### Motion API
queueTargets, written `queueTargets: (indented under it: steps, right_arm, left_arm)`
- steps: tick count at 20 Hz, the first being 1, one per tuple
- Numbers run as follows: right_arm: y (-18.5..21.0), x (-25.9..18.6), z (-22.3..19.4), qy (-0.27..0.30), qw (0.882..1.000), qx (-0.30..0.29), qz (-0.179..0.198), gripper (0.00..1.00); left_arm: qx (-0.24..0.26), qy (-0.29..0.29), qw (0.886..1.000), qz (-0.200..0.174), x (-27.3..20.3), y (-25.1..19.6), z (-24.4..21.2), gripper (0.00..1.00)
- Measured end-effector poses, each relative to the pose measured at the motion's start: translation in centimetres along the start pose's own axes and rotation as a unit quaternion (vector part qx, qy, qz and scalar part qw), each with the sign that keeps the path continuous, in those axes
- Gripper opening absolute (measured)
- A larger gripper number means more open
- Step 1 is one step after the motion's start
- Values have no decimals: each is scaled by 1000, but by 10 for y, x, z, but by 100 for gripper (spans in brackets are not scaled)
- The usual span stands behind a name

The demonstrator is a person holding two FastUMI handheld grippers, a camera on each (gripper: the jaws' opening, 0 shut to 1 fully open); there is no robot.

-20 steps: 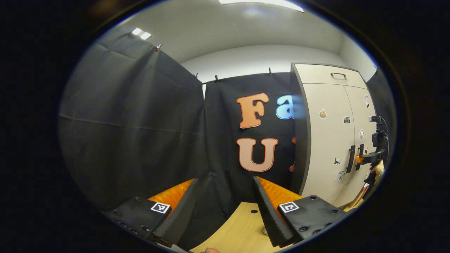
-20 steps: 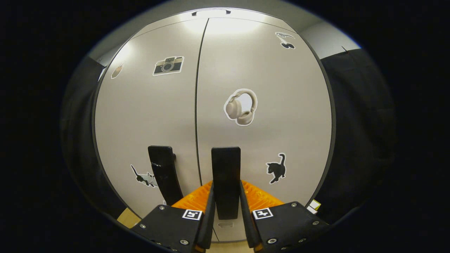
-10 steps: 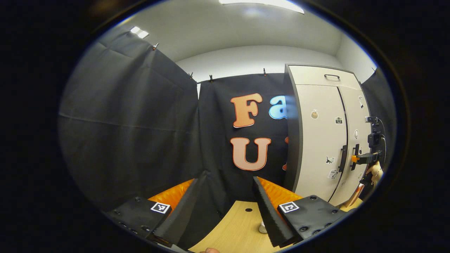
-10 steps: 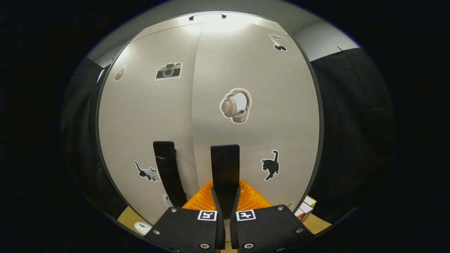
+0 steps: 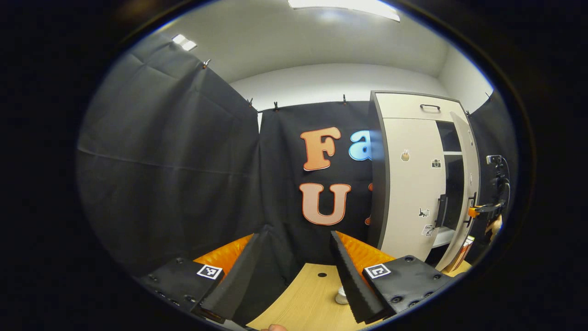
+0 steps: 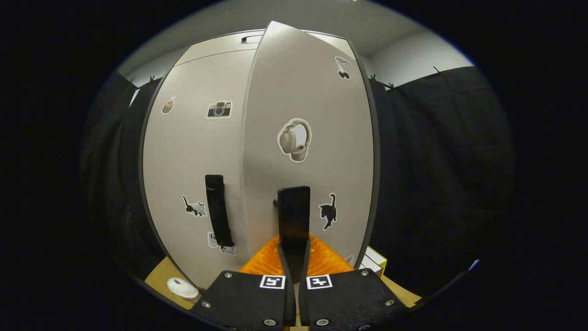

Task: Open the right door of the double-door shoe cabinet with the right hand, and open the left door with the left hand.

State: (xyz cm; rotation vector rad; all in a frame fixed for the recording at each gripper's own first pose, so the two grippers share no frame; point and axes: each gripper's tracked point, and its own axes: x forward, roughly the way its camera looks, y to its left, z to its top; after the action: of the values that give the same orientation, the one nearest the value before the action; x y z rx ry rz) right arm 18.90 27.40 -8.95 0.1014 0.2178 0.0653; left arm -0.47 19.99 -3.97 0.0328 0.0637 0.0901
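The beige shoe cabinet [image 5: 404,138] stands at the right of the left gripper view. Its left door [image 5: 409,184] is closed, with a black handle [image 5: 442,210]. Its right door [image 5: 467,151] has swung partly out, and the dark inside [image 5: 452,188] shows. In the right gripper view my right gripper [image 6: 293,248] is shut on the right door's black handle [image 6: 294,214]. The left door [image 6: 197,151] and its handle [image 6: 217,209] lie just left of it. My left gripper [image 5: 294,243] is open, far from the cabinet, with nothing between its fingers. The right gripper [image 5: 482,210] is seen at the door.
The cabinet stands on a light wooden surface [image 5: 308,299]. A small white round object [image 6: 182,287] lies on it before the left door. A yellow-and-white box [image 6: 374,262] sits low, to the right of the cabinet. A top drawer with a handle [image 5: 429,107] sits above the doors.
My right gripper closed on the right door's handle and pulled back; the door has swung out, showing the dark inside. The left gripper stayed open and hardly moved.
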Motion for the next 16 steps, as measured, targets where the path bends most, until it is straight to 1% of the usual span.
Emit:
queueTargets:
  steps: [1,6,8,13,16]
  right_arm:
    - [-2,-3,0,0,1000,2,-2,2]
    - [-13,-7,2,-10,1000,-7,-14,2]
    - [-16,-9,3,-12,1000,-5,-13,2]
    - [-26,-14,3,-12,1000,-6,-21,2]
    - [-26,-17,3,-11,1000,-1,-20,1]
  left_arm:
    - [3,0,1000,3,-3,3,0,96]
    - [5,-5,1000,11,-9,5,6,95]
    - [5,-7,1000,7,-8,-1,8,95]
    - [13,-13,1000,-17,2,-30,12,96]
    - [21,-10,1000,-17,8,-40,12,95]
